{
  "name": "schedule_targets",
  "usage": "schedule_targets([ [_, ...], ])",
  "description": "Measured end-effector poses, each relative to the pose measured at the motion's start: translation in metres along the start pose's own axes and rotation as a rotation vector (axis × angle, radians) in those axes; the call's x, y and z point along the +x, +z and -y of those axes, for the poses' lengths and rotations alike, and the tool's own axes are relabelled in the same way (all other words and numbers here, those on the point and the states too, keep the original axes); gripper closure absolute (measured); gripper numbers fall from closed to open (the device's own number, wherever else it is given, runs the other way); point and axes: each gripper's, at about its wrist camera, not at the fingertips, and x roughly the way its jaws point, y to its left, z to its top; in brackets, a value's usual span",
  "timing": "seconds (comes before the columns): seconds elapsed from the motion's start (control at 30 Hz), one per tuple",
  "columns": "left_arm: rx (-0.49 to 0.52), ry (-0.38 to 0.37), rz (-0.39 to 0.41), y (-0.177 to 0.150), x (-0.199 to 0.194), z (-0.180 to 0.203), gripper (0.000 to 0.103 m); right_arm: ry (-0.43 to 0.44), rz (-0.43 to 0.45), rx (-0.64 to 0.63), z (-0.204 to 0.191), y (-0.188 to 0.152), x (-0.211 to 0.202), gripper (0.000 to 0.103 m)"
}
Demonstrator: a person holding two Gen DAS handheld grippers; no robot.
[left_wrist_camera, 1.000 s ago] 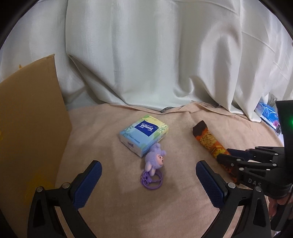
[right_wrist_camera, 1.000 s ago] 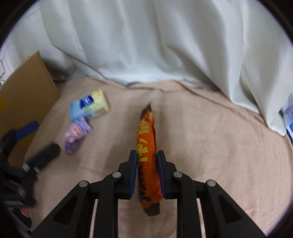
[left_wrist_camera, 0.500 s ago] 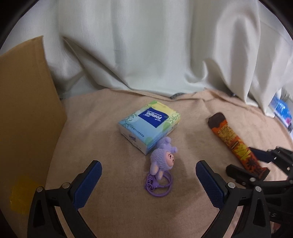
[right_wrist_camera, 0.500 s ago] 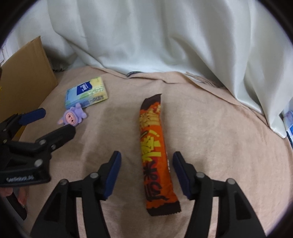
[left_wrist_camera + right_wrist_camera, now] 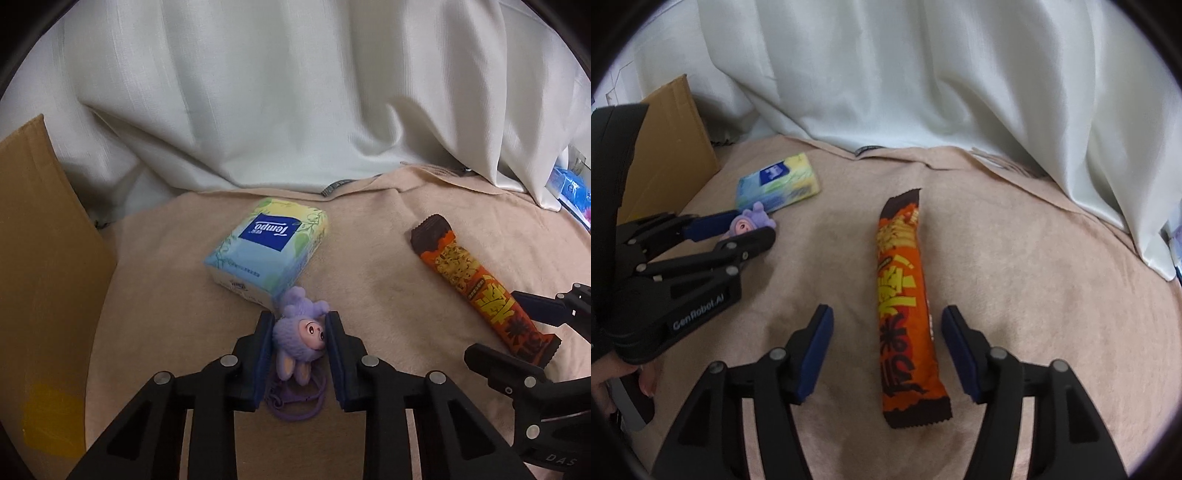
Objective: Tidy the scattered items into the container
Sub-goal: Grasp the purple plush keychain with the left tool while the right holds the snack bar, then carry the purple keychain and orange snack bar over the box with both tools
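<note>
The left gripper (image 5: pixel 299 345) is closed tight on a little purple toy (image 5: pixel 298 341), with one blue pad pressed on each side of its fluffy head. The toy has a pink face and long ears, and a purple ring (image 5: pixel 295 400) hangs from it and lies on the tan blanket (image 5: pixel 166 295) under the claw. Just past the toy sits a blue and green tissue pack (image 5: pixel 269 249), lying flat and nearly touching the toy's ears. The right gripper (image 5: pixel 886 354) is open wide, and its two blue pads stand on each side of a long orange snack bar (image 5: pixel 905 306) but do not touch it. The bar lies flat on the blanket and points away from the claw, with its dark ends near and far. On the left side stands a brown cardboard box (image 5: pixel 40 258), right at the edge of the blanket and well apart from the snack bar. Behind everything hangs a big white curtain (image 5: pixel 295 92) that comes down to the back of the blanket. Far off on the right, a blue packet (image 5: pixel 570 188) peeks out from beside the curtain
</note>
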Motion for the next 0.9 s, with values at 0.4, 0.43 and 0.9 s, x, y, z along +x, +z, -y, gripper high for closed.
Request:
schedule_targets([
  [0.4, -0.027, -0.009, 0.034, -0.005, -0.021, -0.007, 0.074, 0.068, 0.017, 0.053, 0.016, 0.006, -0.006, 0.077],
  [0.43, -0.032, -0.016, 0.034, -0.007, -0.022, -0.008, 0.074, 0.063, 0.017, 0.049, 0.015, 0.006, -0.005, 0.077],
  [0.9, -0.048, -0.033, 0.071, -0.007, -0.049, -0.022, 0.074, 0.01, 0.056, 0.014, 0.008, 0.013, -0.014, 0.077],
])
